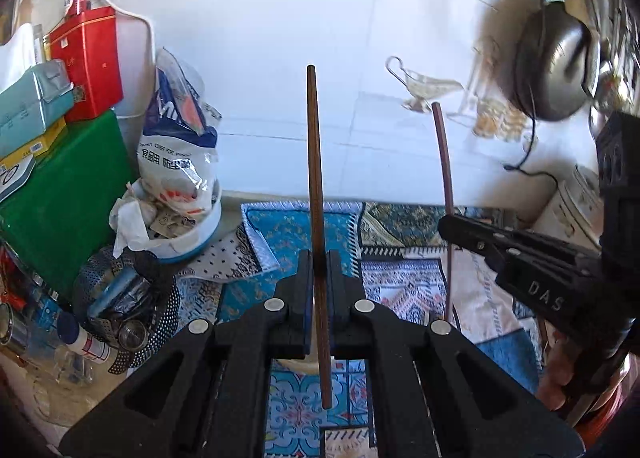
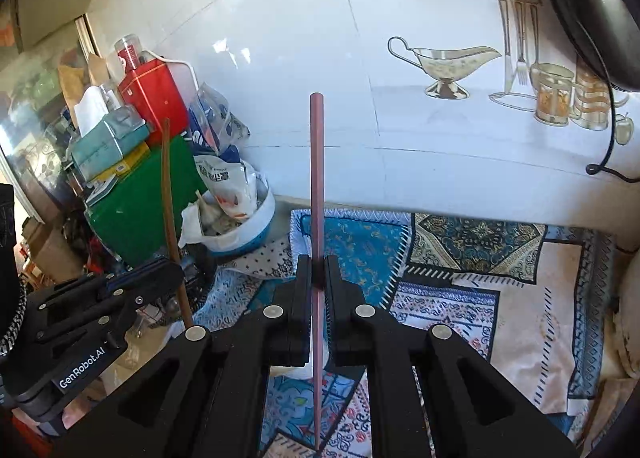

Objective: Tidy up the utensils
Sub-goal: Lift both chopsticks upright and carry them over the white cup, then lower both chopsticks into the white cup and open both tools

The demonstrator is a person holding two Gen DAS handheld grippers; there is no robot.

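In the left wrist view, the left gripper (image 1: pixel 319 282) has its fingers pressed together on a dark brown chopstick (image 1: pixel 316 185). The chopstick stands nearly upright between them; its top end is in front of the white tiled wall (image 1: pixel 280 57) and its lower end hangs over the patterned cloth (image 1: pixel 404 286) that covers the tabletop. To the right, the right gripper (image 1: pixel 450 223) comes in from the side and clamps a reddish chopstick (image 1: pixel 445 153), which is also upright. The two chopsticks are apart from each other. At the left stand a green box (image 1: pixel 68 193), a red tin (image 1: pixel 90 61), a plastic bag (image 1: pixel 180 145) in a white and blue bowl (image 1: pixel 192 242), and a perforated metal basket (image 1: pixel 132 298); what lies inside this basket is hard to tell.

In the right wrist view, the right gripper (image 2: pixel 318 278) holds the reddish chopstick (image 2: pixel 317 177) tightly between its closed fingers, with the thin tip pointing down toward the cloth (image 2: pixel 440 298). At the left, the left gripper (image 2: pixel 176 264) holds the brown chopstick (image 2: pixel 168 197) upright in front of the green box (image 2: pixel 132 209). The wall tile (image 2: pixel 440 65) shows a printed sauce boat.
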